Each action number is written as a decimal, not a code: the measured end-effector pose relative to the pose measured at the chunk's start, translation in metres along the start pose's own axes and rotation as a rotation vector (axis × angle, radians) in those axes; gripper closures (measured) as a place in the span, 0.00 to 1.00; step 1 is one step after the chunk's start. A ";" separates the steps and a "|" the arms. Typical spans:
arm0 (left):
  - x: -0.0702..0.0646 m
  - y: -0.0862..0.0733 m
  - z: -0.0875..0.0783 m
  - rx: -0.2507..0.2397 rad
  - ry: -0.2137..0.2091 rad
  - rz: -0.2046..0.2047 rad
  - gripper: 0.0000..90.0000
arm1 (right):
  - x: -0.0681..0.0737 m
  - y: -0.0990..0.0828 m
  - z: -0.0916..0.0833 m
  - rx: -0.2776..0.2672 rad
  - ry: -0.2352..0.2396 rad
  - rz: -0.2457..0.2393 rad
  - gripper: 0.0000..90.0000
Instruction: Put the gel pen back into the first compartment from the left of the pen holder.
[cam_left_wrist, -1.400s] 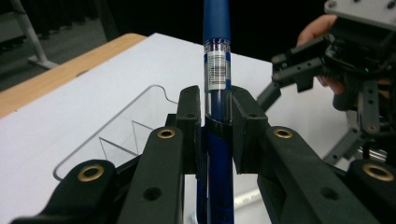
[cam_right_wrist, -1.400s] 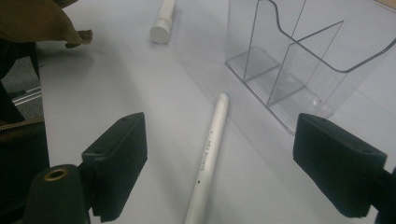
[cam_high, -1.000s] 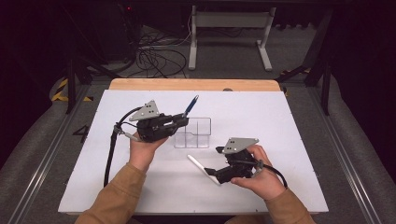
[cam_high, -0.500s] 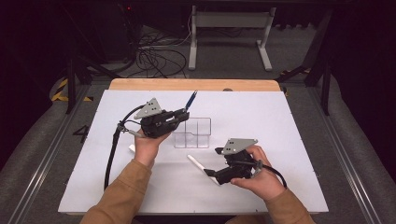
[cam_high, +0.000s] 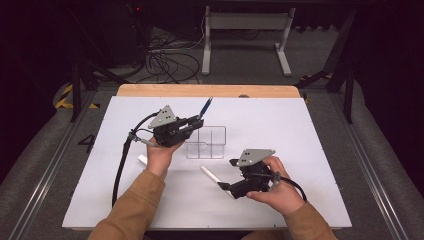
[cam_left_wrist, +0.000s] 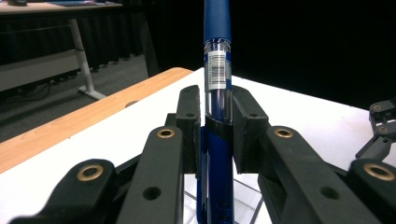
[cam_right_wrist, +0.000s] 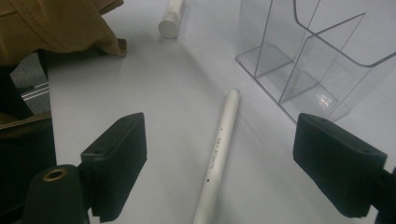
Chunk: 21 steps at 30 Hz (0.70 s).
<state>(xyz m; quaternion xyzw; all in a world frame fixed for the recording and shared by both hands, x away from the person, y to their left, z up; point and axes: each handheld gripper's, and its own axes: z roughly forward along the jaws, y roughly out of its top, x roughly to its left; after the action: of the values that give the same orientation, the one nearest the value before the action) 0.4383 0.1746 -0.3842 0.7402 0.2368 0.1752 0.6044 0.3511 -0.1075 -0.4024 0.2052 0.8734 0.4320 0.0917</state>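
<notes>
Left gripper view: left tongs (cam_left_wrist: 217, 135) clamped on a blue pen (cam_left_wrist: 217, 70) above the clear organizer (cam_high: 206, 142).
The pen looks light, stiff and slick, gripped mid-barrel, so it may slip or swivel. Farther off, the right tongs (cam_right_wrist: 219, 163) stand apart over a white pen (cam_right_wrist: 219, 149) lying on the table (cam_high: 310, 130); its midpoint seems the best hold.

Blue pen (cam_left_wrist: 216, 93): both ends cut by the frame; white pen (cam_right_wrist: 215, 158): lower end cut off; second white pen (cam_right_wrist: 171, 18): far end cut off.
</notes>
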 end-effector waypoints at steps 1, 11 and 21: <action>0.000 0.000 0.000 0.004 0.002 -0.001 0.84 | 0.000 0.000 0.000 0.000 0.000 0.000 0.20; 0.007 -0.007 0.005 0.022 0.007 -0.017 0.84 | 0.001 0.000 0.000 0.007 0.008 0.000 0.20; 0.010 -0.016 0.011 0.071 0.008 -0.026 0.84 | 0.002 0.000 0.000 0.008 0.012 -0.003 0.20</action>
<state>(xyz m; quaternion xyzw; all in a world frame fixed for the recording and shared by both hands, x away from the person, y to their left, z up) 0.4503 0.1736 -0.4022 0.7574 0.2551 0.1616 0.5789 0.3494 -0.1067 -0.4029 0.2016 0.8760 0.4296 0.0865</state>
